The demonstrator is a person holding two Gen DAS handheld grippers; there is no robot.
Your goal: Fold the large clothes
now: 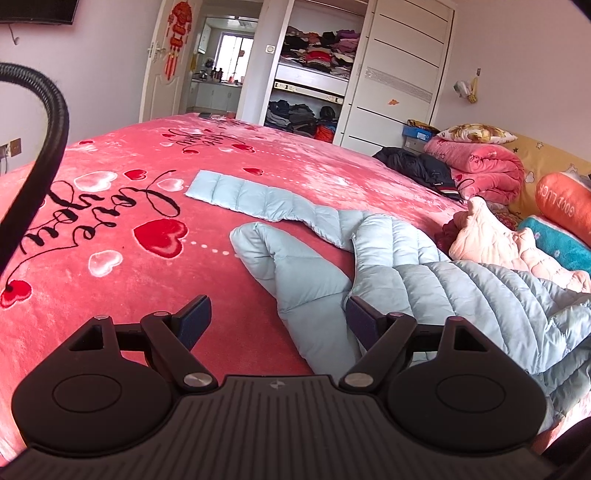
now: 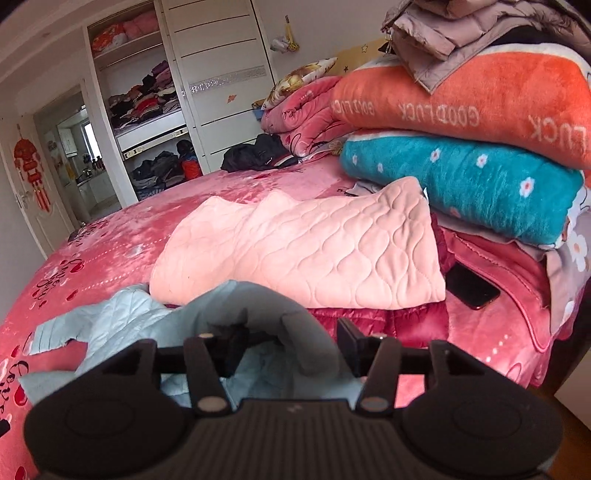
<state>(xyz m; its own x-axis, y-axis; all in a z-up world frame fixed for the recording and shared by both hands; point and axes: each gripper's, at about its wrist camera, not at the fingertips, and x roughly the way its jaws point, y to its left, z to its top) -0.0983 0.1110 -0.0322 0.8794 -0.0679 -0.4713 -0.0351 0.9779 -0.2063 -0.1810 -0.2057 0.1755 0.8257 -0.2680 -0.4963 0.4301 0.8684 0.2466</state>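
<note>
We see bedroom with pale pinkish walls (image 1: 517,55). Bed under red fleece blanket (image 1: 110,314) with hearts. White wardrobe (image 1: 399,66), sliding door open, shelves (image 1: 317,48) full of folded clothes. White door (image 1: 162,62) with red hanging ornament (image 1: 177,33), open to kitchen with bright window (image 1: 234,55). Daylight soft. We see yellow headboard (image 1: 550,158) behind stacked quilts (image 2: 461,140).

Pink quilted pad (image 2: 299,247) on bed nr stacked blankets (image 2: 461,147); phone (image 2: 471,284) beside.
</note>
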